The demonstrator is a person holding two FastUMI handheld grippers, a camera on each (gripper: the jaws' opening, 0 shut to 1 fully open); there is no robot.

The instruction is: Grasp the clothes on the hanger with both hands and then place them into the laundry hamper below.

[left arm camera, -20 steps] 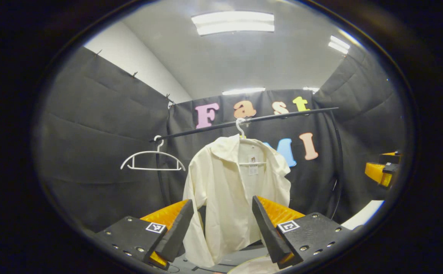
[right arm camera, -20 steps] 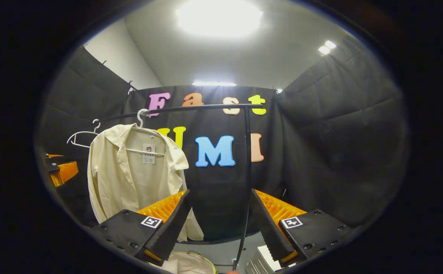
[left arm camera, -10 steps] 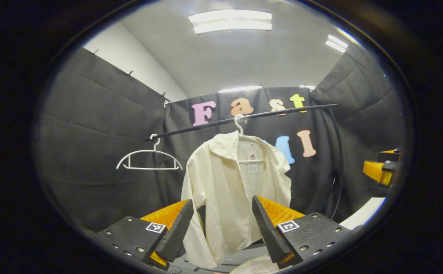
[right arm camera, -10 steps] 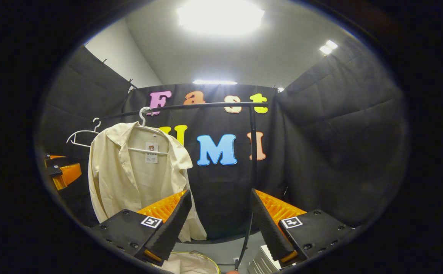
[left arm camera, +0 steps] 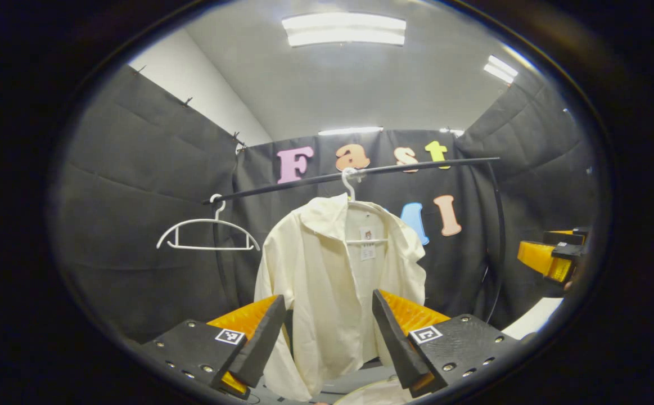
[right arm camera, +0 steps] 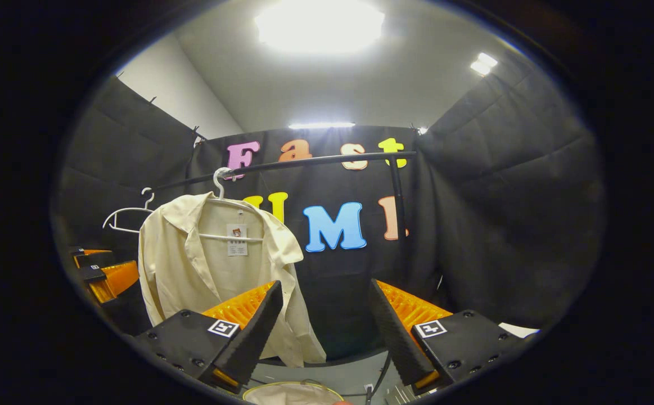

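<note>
Clothes here means one cream shirt (left arm camera: pixel 335 281), and it hangs on a white hanger (left arm camera: pixel 351 188) from the black rail (left arm camera: pixel 360 173) at the back of the booth, open at the front, with its collar up near the hook and its hem low. Nothing of the task is done so far, as I judge it: the shirt is fully on its hanger and no tongs touch it. The left tongs (left arm camera: pixel 327 332) stand apart with nothing between them, and they look straight at the lower half of the shirt, which is near but not yet reached. The right tongs (right arm camera: pixel 322 329) are also apart and empty; in the right gripper view the shirt (right arm camera: pixel 214 270) hangs to the left of their line, so they point more at the black wall beside it. A second hanger (left arm camera: pixel 206 236), bare, hangs on the same rail, apart from the shirt. Below the rail, at the bottom edge of the right gripper view, a pale round rim (right arm camera: pixel 293 387) appears, which I take for the laundry hamper, but little of it can be seen. What is left is everything: to bring both tongs to the shirt, to clamp it, to slide it off the hanger and to lower it into the hamper.
</note>
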